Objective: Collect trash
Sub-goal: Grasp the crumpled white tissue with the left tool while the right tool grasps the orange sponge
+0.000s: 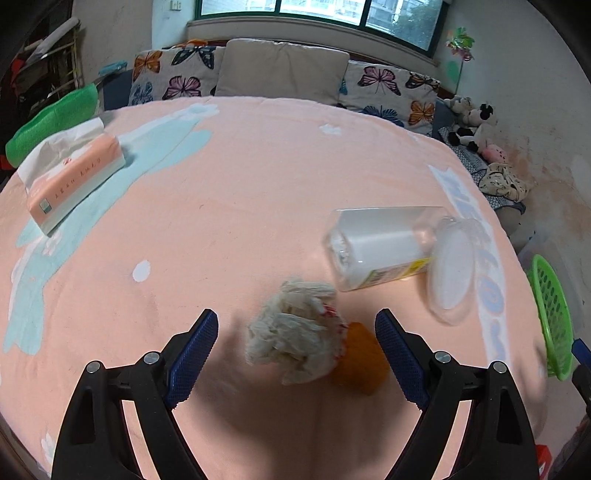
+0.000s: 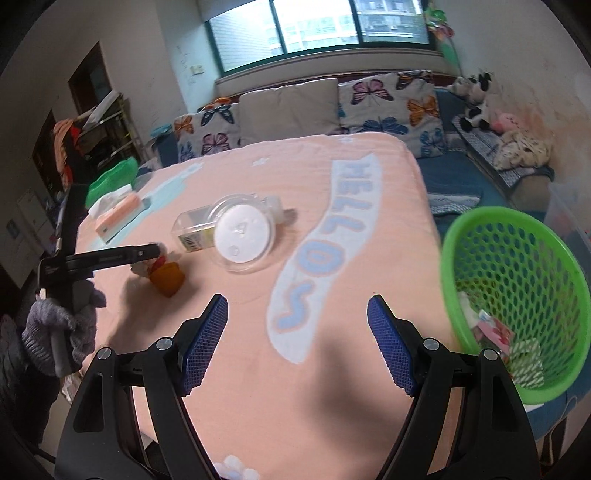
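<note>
The left wrist camera sits just behind its two fingers (image 1: 207, 328) and looks down steeply at the pink blanket (image 1: 258, 177). It is very close to the crumpled paper (image 1: 295, 328). Far off it faces the window (image 1: 321, 11).

The right wrist camera looks down less steeply, from farther back and more to the right, beside the green basket (image 2: 517, 302). It faces the same window.

Both views share the blanket, the clear jar (image 1: 388, 247), the pillows (image 1: 280, 70) and the tissue pack (image 1: 74, 181). The right view also catches the left gripper (image 2: 147, 253) from the side.
</note>
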Tool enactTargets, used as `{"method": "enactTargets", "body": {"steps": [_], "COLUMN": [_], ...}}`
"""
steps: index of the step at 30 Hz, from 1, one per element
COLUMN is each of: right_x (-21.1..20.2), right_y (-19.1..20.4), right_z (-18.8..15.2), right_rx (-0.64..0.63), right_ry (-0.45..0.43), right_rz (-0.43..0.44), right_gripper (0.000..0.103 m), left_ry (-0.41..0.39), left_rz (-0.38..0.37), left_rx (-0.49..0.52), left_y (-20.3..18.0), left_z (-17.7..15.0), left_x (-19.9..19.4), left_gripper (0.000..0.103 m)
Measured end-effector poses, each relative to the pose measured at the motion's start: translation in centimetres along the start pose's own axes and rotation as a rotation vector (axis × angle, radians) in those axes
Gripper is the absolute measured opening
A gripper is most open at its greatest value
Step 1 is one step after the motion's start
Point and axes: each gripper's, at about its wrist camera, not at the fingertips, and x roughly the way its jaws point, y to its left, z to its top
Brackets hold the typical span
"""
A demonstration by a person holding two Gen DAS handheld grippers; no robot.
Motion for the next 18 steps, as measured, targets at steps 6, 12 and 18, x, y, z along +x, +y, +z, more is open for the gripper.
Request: {"method": "enactTargets", "body": {"steps": [6, 12, 18], "right_x": [1.2, 2.3, 4.4], "right_y": [1.9, 4.2, 6.8], "right_z": [0.5, 0.8, 0.9], "right_rx": [-0.031, -0.083, -0.133], "right_ry": [0.017, 0.035, 0.075], "right_rz": [0.026, 0.055, 0.106], "right_gripper": [0.078, 0.078, 0.078], "left_ry": [0.035, 0.063, 0.038], "left_rz": [-0.048, -0.111, -0.131], "left_rx": [-0.019, -0.044, -0.042], "left_y": [1.0, 2.0, 2.8], "left_z": [0.0, -0.2, -0.6], "left_x": [1.4, 1.9, 0.4], "left_gripper": [0.073, 0.052, 0.045]}}
